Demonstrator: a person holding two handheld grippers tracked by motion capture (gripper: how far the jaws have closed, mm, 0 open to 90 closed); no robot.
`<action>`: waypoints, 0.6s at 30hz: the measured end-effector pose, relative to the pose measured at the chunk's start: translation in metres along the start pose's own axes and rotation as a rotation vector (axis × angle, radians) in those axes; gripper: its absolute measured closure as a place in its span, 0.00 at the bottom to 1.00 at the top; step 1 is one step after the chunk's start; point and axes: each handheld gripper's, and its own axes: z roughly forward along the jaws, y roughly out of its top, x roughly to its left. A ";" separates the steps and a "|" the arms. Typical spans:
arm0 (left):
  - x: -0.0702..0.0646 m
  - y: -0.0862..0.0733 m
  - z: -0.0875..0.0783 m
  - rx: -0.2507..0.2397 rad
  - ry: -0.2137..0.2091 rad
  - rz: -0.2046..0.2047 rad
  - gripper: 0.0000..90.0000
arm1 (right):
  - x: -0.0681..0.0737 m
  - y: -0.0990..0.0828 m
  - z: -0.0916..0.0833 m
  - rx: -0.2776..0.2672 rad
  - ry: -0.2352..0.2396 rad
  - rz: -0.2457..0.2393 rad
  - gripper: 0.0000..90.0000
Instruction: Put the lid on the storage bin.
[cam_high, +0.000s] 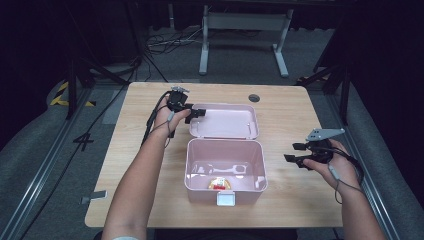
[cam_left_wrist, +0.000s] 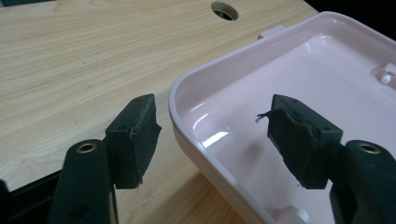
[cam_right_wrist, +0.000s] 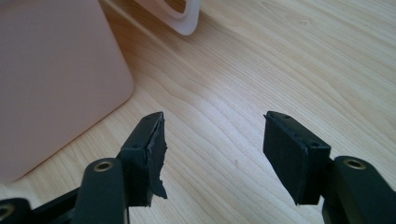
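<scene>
Straddling the near left rim of the pink lid (cam_left_wrist: 299, 79), the left gripper (cam_left_wrist: 212, 135) stands with its jaws spread wide, one pad outside over the wooden table (cam_left_wrist: 84, 60) and the other inside the lid's shallow hollow, neither pad yet pressing the plastic. In the high view that lid (cam_high: 227, 121) lies flat, hollow side up, just behind the pink storage box (cam_high: 225, 167), and the left gripper (cam_high: 192, 112) sits at the lid's left end. The box is uncovered; inside it lie a pale handle-shaped part and a small red and yellow item (cam_high: 220, 183), too small to identify, near the front wall, above the white latch (cam_high: 226, 199). The right gripper (cam_high: 295, 153) hovers to the right of the box, apart from it, jaws likewise open and empty; its own view shows the box's side wall (cam_right_wrist: 51, 84) nearby and a corner of the lid (cam_right_wrist: 180, 16) beyond. The step in hand looks like taking hold of the lid to close the box. Next the left jaws should pinch the rim firmly, then swing the lid up and forward over the box; whether it is hinged I cannot tell. The right gripper could steady the box wall, since a thin, slick rim may slip from the pads.
</scene>
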 end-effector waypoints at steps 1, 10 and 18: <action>0.002 -0.001 0.001 0.009 -0.025 -0.016 0.39 | 0.000 0.000 0.000 -0.002 0.006 -0.001 0.44; 0.003 -0.003 0.002 0.061 -0.053 -0.073 0.47 | 0.002 0.001 0.003 0.005 0.016 -0.008 0.44; 0.002 0.005 -0.013 -0.007 -0.020 -0.082 0.70 | 0.004 0.002 0.003 -0.007 0.034 -0.013 0.44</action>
